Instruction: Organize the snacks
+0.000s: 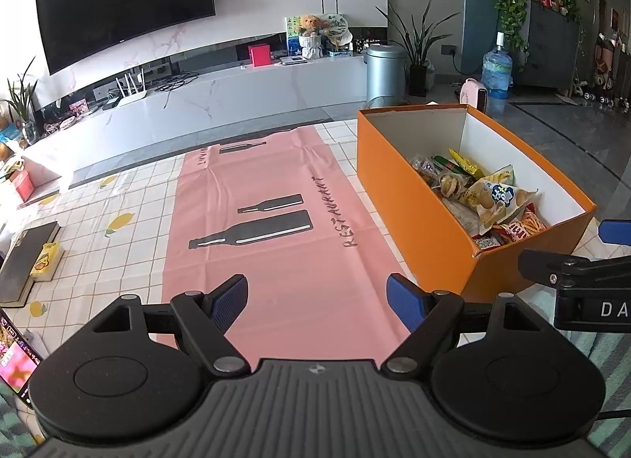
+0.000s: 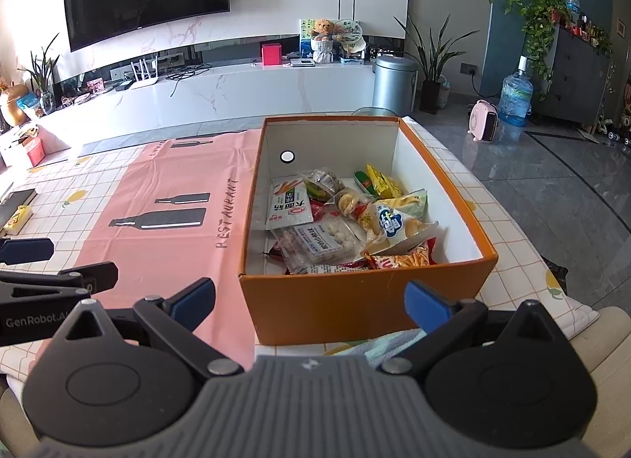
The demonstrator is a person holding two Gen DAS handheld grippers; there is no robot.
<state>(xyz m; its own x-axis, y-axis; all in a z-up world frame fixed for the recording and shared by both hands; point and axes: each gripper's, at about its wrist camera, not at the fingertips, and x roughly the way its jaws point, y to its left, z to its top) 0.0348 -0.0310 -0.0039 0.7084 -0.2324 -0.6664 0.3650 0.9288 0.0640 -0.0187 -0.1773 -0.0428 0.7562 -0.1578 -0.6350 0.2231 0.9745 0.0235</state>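
My right gripper (image 2: 309, 302), fingers spread and empty, sits just near of the orange box (image 2: 355, 308) holding the snacks (image 2: 355, 225), its long axis running far; my left gripper (image 1: 317, 298), equally released, hovers leftward over the pink mat (image 1: 276, 221).

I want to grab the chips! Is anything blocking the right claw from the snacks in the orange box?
Only the orange box itself: its near wall stands between the open right claw and the snacks. The box has no lid, so going over the wall from above looks clear.
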